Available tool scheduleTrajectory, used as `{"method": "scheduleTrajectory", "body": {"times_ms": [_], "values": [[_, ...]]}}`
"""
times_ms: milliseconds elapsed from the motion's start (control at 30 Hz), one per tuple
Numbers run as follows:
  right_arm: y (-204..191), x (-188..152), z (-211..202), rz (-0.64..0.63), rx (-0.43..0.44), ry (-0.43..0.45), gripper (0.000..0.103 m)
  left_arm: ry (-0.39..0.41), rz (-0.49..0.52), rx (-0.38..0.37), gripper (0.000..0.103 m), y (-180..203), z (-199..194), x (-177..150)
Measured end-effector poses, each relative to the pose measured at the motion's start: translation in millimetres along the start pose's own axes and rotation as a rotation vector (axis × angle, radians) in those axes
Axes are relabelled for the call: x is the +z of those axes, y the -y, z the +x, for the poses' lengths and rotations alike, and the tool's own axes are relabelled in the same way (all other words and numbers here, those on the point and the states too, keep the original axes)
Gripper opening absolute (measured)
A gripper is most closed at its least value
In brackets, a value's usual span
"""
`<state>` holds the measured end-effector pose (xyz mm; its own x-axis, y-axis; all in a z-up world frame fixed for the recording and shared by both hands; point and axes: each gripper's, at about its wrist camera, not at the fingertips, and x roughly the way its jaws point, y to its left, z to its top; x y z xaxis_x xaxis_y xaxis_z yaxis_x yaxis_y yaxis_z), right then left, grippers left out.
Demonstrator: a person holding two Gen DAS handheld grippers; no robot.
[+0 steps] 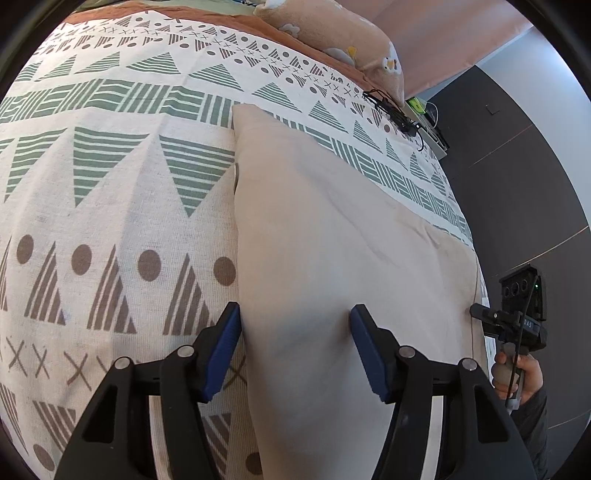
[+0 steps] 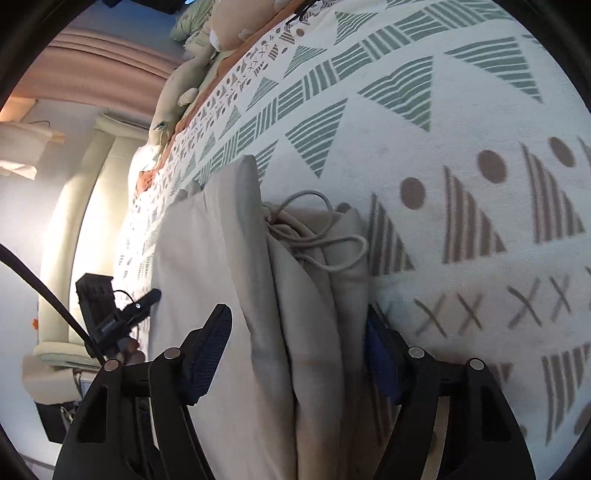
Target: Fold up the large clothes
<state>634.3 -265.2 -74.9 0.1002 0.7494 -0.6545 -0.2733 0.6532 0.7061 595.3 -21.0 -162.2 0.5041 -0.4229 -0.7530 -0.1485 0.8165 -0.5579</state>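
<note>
A beige garment (image 1: 332,229) lies folded in a long flat strip on the patterned bedspread (image 1: 110,184). My left gripper (image 1: 295,325) is open and hovers over its near left edge, with the jaws apart above the cloth. In the right wrist view the same garment (image 2: 229,258) shows stacked folded layers and a drawstring (image 2: 325,243) at its waistband. My right gripper (image 2: 299,332) is open, with its jaws on either side of the folded layers. The right gripper also shows in the left wrist view (image 1: 517,321), at the garment's right edge.
A peach pillow (image 1: 332,33) lies at the head of the bed. A black cable and small device (image 1: 399,118) rest on the bed's far right edge. Dark floor (image 1: 517,166) lies right of the bed. A pale chair (image 2: 74,221) stands beside the bed.
</note>
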Motion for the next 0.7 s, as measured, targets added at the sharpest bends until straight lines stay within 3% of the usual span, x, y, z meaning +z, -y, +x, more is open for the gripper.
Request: {"method": "scheduleTrajectory", "body": {"times_ms": [267, 300, 333, 367, 433, 567, 700], "values": [[6, 30, 33, -0.024, 0.066, -0.046, 0.068, -0.029, -0.021, 0.007, 0.060, -3, 20, 24], [4, 32, 36, -0.035, 0.053, -0.045, 0.065, -0.028, -0.016, 0.021, 0.057, -1, 22, 27], [1, 32, 37, -0.055, 0.012, -0.040, 0.047, -0.029, -0.012, 0.030, 0.055, 1, 23, 28], [0, 32, 38, -0.066, -0.025, -0.039, 0.039, -0.030, -0.007, 0.040, 0.052, 4, 23, 28], [-5, 30, 38, -0.083, -0.038, -0.028, 0.028, -0.020, 0.007, 0.066, 0.045, 10, 21, 27], [-24, 24, 35, -0.122, -0.077, 0.012, 0.019, 0.016, 0.038, 0.112, 0.033, 23, 11, 25], [-48, 14, 27, -0.164, -0.096, 0.056, 0.013, 0.056, 0.076, 0.150, 0.029, 43, -6, 24]]}}
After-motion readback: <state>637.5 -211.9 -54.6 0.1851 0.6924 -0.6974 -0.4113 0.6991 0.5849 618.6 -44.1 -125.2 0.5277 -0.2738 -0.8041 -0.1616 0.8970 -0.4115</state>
